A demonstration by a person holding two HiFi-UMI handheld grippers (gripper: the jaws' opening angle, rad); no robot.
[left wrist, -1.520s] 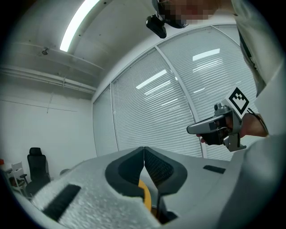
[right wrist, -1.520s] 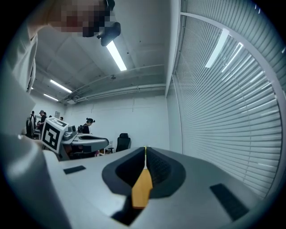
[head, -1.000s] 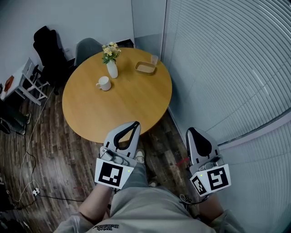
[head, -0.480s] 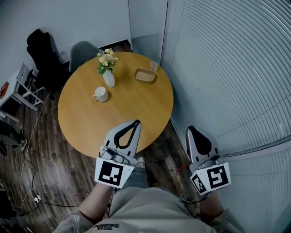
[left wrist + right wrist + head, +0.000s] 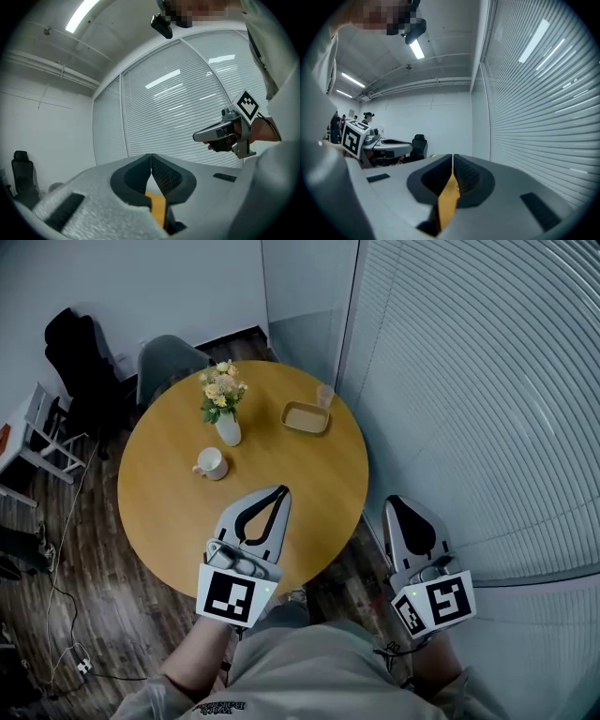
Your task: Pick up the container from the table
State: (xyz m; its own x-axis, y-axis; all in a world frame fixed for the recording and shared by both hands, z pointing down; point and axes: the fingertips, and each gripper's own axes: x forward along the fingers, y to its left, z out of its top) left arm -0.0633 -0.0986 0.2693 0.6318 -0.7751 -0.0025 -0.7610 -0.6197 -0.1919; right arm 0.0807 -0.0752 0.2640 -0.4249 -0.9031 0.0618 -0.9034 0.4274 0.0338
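Note:
The container (image 5: 307,417) is a shallow tan dish at the far right of the round wooden table (image 5: 281,474), next to a clear cup (image 5: 324,395). In the head view my left gripper (image 5: 280,492) reaches level over the table's near edge, well short of the container. Its jaws are shut and empty, as the left gripper view shows (image 5: 151,157). My right gripper (image 5: 395,507) hovers beside the table's right edge, above the floor. In its own view the right gripper (image 5: 453,158) is shut with nothing in it.
A vase of flowers (image 5: 225,418) and a white mug (image 5: 211,463) stand left of the table's middle. A grey chair (image 5: 164,362) sits behind the table and a black office chair (image 5: 70,343) at far left. Window blinds (image 5: 487,409) run close along the right. Cables (image 5: 56,549) lie on the floor.
The person has stepped towards the table with both shut grippers held level. The table now lies nearer, and the left gripper's tip has come over its near edge.

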